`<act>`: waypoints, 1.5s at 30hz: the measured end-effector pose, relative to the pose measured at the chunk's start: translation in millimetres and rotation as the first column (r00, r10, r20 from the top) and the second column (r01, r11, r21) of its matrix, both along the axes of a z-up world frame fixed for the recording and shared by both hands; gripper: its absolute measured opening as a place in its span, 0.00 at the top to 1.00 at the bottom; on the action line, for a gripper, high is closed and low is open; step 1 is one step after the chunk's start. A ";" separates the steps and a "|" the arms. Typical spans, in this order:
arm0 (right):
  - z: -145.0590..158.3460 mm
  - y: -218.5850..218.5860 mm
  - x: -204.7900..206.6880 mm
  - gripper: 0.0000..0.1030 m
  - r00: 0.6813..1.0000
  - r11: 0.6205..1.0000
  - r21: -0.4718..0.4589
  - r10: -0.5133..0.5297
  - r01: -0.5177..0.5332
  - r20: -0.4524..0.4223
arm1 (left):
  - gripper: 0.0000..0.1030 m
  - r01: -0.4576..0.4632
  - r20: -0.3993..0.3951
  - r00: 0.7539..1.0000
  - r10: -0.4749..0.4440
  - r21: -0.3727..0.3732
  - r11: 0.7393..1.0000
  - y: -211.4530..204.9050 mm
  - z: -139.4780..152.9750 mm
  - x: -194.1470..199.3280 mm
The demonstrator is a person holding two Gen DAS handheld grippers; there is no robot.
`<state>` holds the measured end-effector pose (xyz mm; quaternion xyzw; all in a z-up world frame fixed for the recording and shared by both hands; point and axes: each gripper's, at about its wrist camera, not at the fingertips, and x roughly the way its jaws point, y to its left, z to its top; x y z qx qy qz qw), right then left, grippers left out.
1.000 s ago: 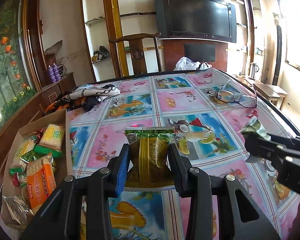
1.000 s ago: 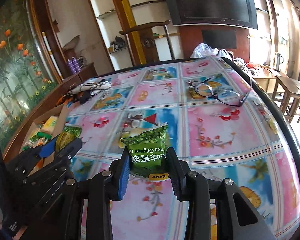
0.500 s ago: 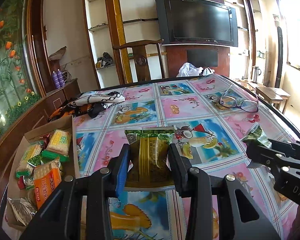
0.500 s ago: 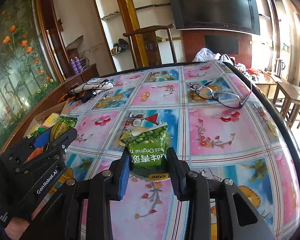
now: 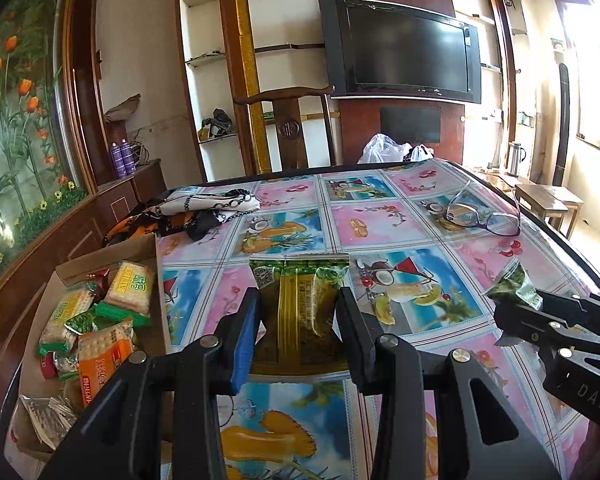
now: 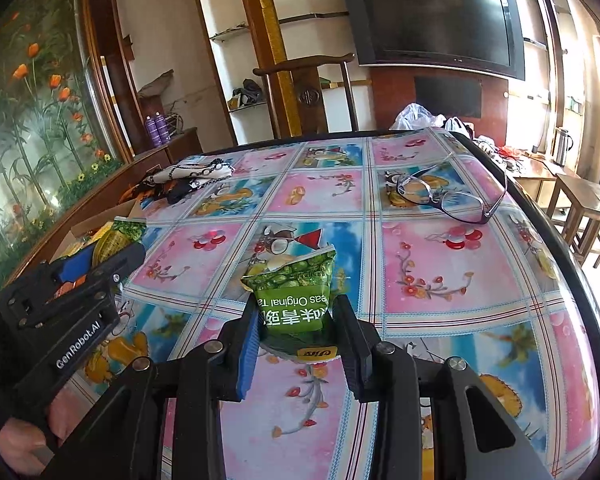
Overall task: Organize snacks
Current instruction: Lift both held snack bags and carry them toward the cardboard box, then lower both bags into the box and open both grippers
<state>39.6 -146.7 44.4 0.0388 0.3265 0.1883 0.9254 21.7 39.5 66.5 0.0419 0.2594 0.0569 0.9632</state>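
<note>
**Both packets lifted; the box lies to the left, nearer the left hand**

The left gripper (image 5: pixel 298 328) has its fingers (image 5: pixel 244 332) drawn in narrow and pressing on the gold-and-green snack packet (image 5: pixel 300 304), which stands upright between them with its long axis running away from the camera and its sealed top edge farthest out; the right gripper (image 6: pixel 296 328) likewise has its fingers pinched on the green pea packet (image 6: pixel 294 296), held with its print upside down and its crimped top pointing forward; both packets appear to be clear of the worktop (image 6: pixel 440 280).

The cardboard box (image 5: pixel 100 256), already holding crackers and other snacks, sits at the worktop's left edge, just beside the left gripper and down to its left; from the right gripper the box lies well apart, beyond the left gripper, which stands between them in the right wrist view; so the left hand looks the nearer, and a short swing to its left would probably bring its packet over the box's opening, while the right packet would have to cross behind or after it.
</note>
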 end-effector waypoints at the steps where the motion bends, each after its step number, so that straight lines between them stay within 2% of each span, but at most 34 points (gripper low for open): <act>1: 0.3 0.3 -0.3 0.63 1.000 1.000 0.001 0.001 -0.001 0.002 | 0.64 -0.003 0.002 1.000 0.003 -0.002 1.000 1.1 0.5 -0.4; 19: -3.6 11.5 1.9 0.63 0.999 0.999 0.045 0.019 -0.018 -0.034 | 0.64 -0.060 0.025 0.998 0.062 -0.068 0.996 36.4 11.6 -5.7; 35: 4.7 84.6 -7.0 0.63 0.992 0.989 0.073 0.127 -0.125 -0.020 | 0.64 -0.148 0.041 0.987 0.154 -0.126 0.981 85.1 19.8 -10.3; 41: 11.5 119.8 -14.0 0.62 0.982 0.979 0.080 0.189 -0.188 -0.002 | 0.64 -0.245 0.025 0.967 0.252 -0.163 0.956 130.8 20.8 -14.2; 45: 14.1 156.1 -21.6 0.62 0.967 0.965 0.058 0.254 -0.255 0.014 | 0.64 -0.337 -0.001 0.940 0.343 -0.187 0.923 168.7 18.6 -17.7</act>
